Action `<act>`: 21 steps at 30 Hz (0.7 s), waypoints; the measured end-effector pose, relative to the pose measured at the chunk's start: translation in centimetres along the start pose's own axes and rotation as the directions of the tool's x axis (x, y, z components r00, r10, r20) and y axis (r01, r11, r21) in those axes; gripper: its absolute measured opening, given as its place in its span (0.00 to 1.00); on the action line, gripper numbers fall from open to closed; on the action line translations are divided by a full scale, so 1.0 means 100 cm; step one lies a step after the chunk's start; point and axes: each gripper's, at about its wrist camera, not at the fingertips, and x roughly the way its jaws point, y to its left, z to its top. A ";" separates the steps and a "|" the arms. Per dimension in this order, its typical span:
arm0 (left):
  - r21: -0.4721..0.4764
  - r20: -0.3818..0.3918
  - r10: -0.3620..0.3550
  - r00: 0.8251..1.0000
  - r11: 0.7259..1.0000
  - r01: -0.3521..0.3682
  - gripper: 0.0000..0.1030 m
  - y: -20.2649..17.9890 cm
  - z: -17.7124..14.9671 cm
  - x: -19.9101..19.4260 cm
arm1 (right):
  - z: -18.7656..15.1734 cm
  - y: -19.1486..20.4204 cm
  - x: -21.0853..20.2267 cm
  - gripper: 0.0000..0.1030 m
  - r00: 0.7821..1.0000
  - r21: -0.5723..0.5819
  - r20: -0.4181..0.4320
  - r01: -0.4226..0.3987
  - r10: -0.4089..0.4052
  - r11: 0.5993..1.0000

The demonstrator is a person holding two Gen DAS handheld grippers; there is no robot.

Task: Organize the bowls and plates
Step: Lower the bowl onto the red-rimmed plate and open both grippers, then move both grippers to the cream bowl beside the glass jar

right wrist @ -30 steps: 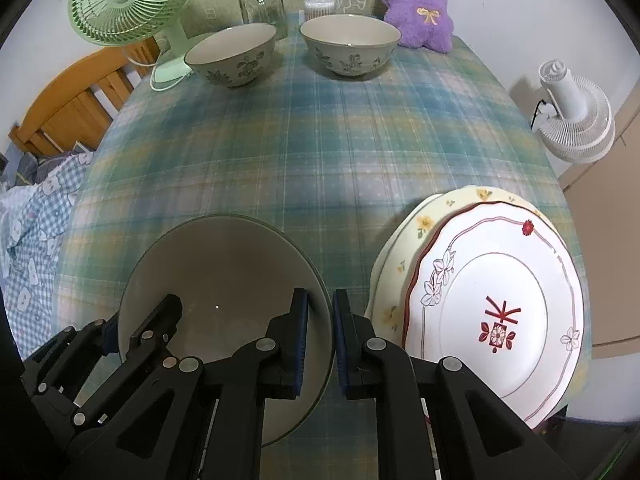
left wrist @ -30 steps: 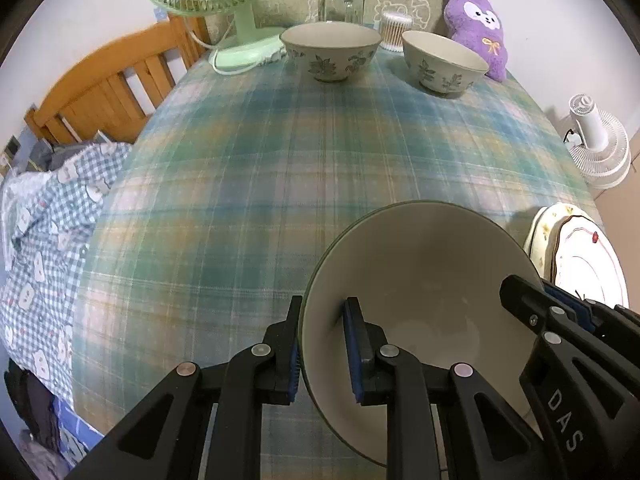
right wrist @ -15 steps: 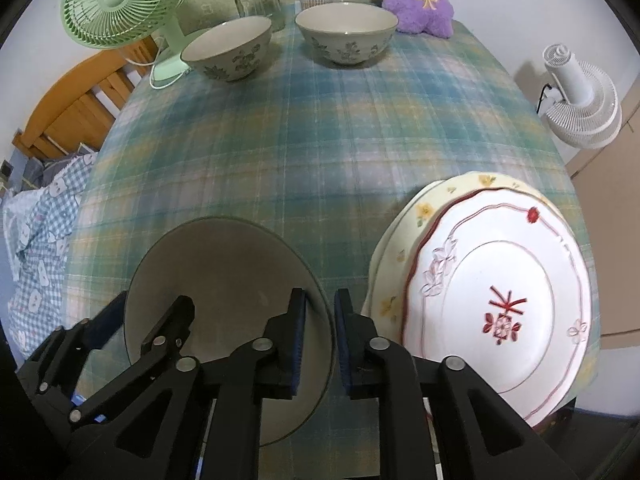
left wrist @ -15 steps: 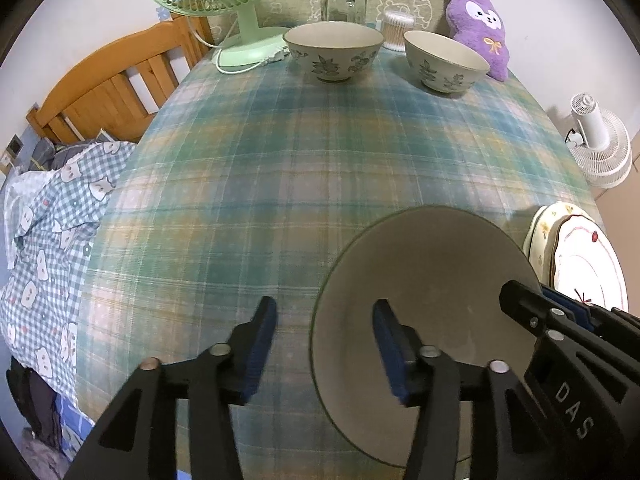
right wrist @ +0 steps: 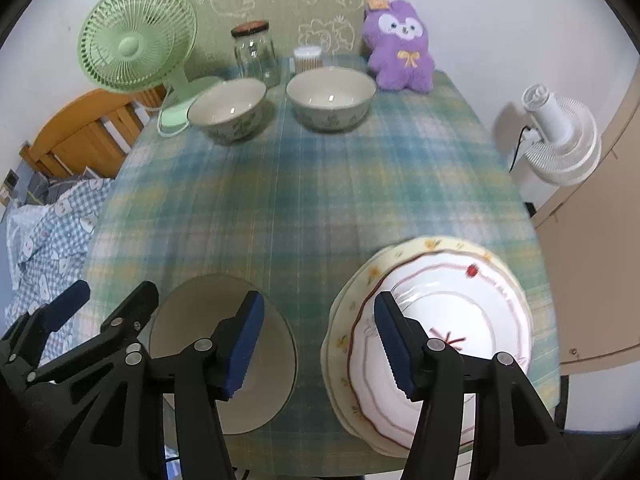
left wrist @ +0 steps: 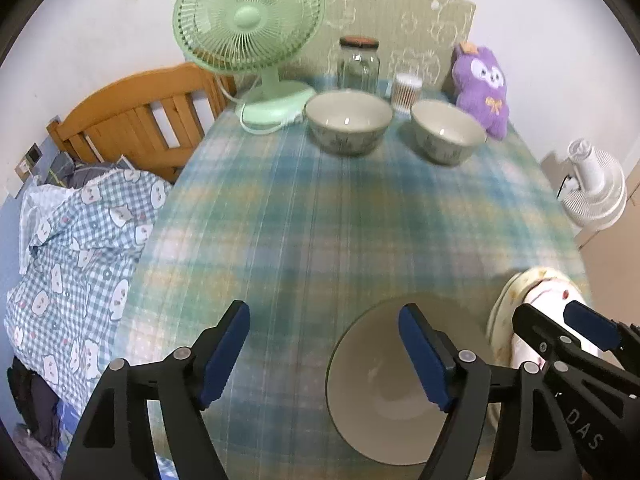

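Observation:
A large grey-green bowl (left wrist: pixel 384 384) stands on the plaid table near the front edge; it also shows in the right wrist view (right wrist: pixel 188 320). My left gripper (left wrist: pixel 324 360) is open above the bowl's left rim, holding nothing. My right gripper (right wrist: pixel 320 344) is open and empty between the bowl and a stack of two plates (right wrist: pixel 452 320). The plates (left wrist: pixel 516 292) also show at the right of the left wrist view. Two floral bowls (right wrist: pixel 228 110) (right wrist: pixel 330 98) stand side by side at the far end.
A green desk fan (right wrist: pixel 136 52), a glass jar (right wrist: pixel 256 52), a cotton swab tub (right wrist: pixel 308 58) and a purple plush toy (right wrist: pixel 400 52) line the far edge. A wooden bed frame (left wrist: pixel 136 116) with checked bedding is left; a white fan (right wrist: pixel 560 136) is right.
Both grippers let go of the large bowl's rim and opened wide. Both have lifted and pulled back, so more of the far wall shows. The bowl now rests on the table.

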 end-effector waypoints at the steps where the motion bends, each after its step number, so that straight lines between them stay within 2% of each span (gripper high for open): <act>1: 0.006 0.011 -0.006 1.000 1.000 0.006 0.78 0.000 0.005 -0.004 | 0.005 0.000 -0.006 0.61 1.000 0.006 0.017 0.010 -0.010 1.000; 9: 0.083 0.096 -0.058 0.994 0.995 0.050 0.79 -0.007 0.048 -0.017 | 0.033 -0.002 -0.031 0.64 0.992 0.075 0.101 0.070 -0.078 0.995; 12: 0.099 0.103 -0.079 0.992 0.993 0.069 0.79 -0.012 0.063 -0.017 | 0.048 -0.006 -0.037 0.64 0.986 0.100 0.129 0.093 -0.105 0.991; 17: 0.147 0.154 -0.100 0.983 0.986 0.078 0.79 -0.030 0.093 -0.013 | 0.075 -0.017 -0.037 0.64 0.979 0.106 0.166 0.099 -0.115 0.989; 21: 0.152 0.169 -0.101 0.980 0.986 0.076 0.79 -0.046 0.113 -0.003 | 0.103 -0.031 -0.026 0.64 0.977 0.096 0.179 0.096 -0.112 0.991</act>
